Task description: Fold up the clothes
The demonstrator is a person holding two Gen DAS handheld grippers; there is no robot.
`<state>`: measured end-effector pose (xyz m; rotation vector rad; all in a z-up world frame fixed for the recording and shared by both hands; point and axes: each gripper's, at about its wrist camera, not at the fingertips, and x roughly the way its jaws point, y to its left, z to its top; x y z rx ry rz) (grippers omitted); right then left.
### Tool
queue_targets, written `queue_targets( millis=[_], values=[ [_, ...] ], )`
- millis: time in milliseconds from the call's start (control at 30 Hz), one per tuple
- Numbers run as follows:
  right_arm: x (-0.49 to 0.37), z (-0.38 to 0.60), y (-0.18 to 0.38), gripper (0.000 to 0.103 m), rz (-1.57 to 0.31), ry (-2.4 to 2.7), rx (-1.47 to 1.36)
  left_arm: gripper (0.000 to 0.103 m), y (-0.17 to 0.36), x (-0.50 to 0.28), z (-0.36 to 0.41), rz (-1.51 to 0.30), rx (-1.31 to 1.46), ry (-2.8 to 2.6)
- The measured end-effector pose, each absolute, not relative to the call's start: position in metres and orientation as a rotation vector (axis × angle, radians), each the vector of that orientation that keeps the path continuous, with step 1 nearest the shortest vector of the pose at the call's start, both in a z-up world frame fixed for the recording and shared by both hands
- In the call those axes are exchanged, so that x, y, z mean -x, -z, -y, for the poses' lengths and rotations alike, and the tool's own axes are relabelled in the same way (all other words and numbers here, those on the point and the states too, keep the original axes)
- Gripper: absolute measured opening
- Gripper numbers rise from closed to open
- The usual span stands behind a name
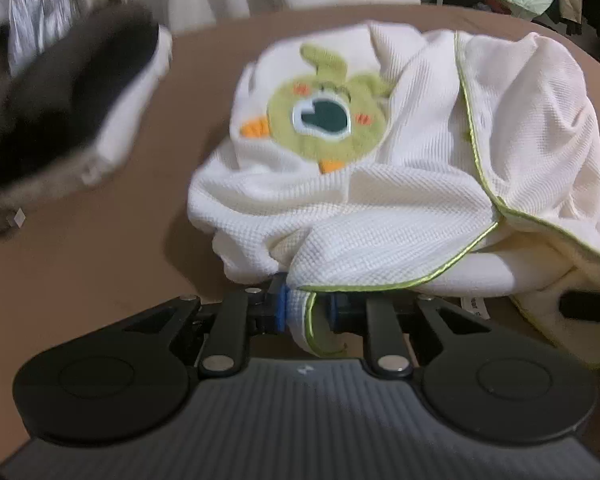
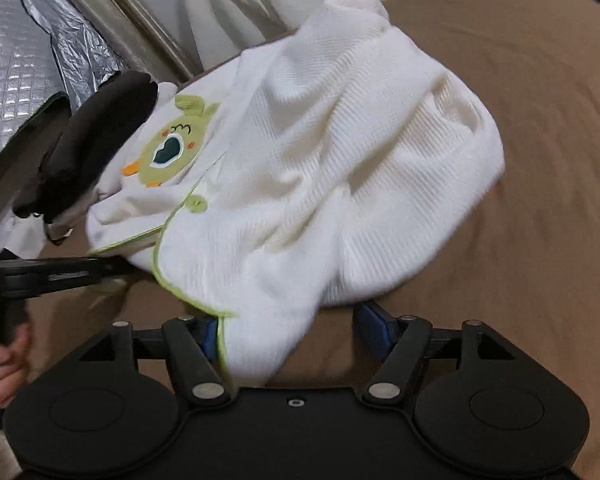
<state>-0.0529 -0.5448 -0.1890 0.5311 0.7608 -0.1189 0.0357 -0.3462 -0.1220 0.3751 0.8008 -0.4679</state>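
A white waffle-knit baby garment with green piping and a green cartoon patch lies bunched on the brown surface. My left gripper is shut on its green-piped hem. In the right wrist view the same garment spreads ahead. My right gripper is open, its blue pads wide apart, with the garment's hem lying between them. The left gripper shows at that view's left edge.
A dark folded garment with a white lining lies at the left, also seen in the right wrist view. Silver quilted material and pale fabric stand behind the surface. Bare brown surface extends to the right.
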Motion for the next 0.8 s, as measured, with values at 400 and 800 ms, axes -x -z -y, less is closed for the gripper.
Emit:
queue_targets(
  millis=[400, 800],
  values=[
    [0.062, 0.534, 0.156, 0.023, -0.753, 0.15, -0.317, 0.014, 0.058, -0.011, 0.338, -0.507, -0.317, 0.46],
    [0.141, 0.521, 0.061, 0.019, -0.65, 0.018, -0.126, 0.016, 0.044, 0.015, 0.321, -0.88, -0.365, 0.453]
  ],
)
